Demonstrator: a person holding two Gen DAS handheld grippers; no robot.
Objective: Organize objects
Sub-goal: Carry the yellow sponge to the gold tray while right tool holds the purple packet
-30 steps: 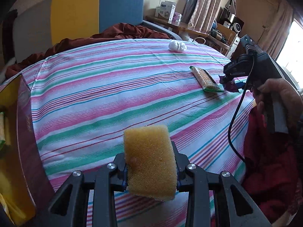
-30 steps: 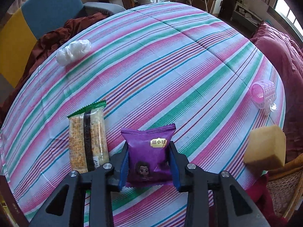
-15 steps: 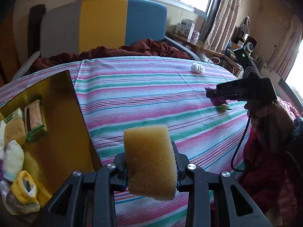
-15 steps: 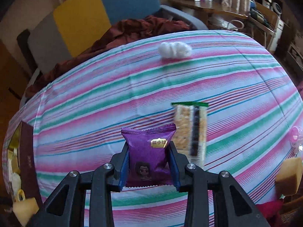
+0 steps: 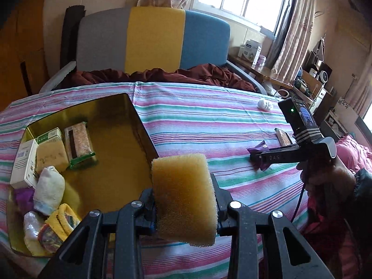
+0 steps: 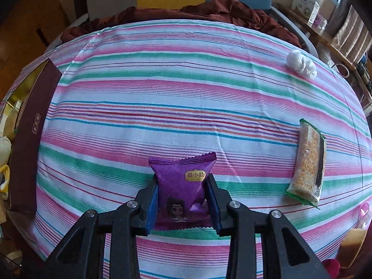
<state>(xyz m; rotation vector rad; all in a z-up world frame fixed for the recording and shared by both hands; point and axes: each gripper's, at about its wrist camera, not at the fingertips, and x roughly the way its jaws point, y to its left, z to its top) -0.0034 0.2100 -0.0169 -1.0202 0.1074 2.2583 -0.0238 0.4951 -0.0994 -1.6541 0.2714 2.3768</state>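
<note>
My left gripper (image 5: 183,200) is shut on a yellow sponge (image 5: 183,197), held above the striped tablecloth just right of the gold box (image 5: 121,153). The box holds a cereal bar, cartons, another sponge, socks and a purple packet. My right gripper (image 6: 182,193) is shut on a purple snack packet (image 6: 182,186) over the middle of the table; it also shows in the left wrist view (image 5: 258,157), held by a hand at the right. A green-edged cereal bar (image 6: 308,162) and a white wad (image 6: 301,64) lie on the cloth.
The gold box's brown outer wall (image 6: 30,139) stands at the left edge of the right wrist view. A pink plastic piece (image 6: 366,211) lies near the table's right edge. A sofa with a dark red blanket (image 5: 162,74) is behind the table.
The left gripper with the sponge swung left, so the gold box's inside now fills its view. The right gripper carried the purple packet leftward, leaving the cereal bar off to its right.
</note>
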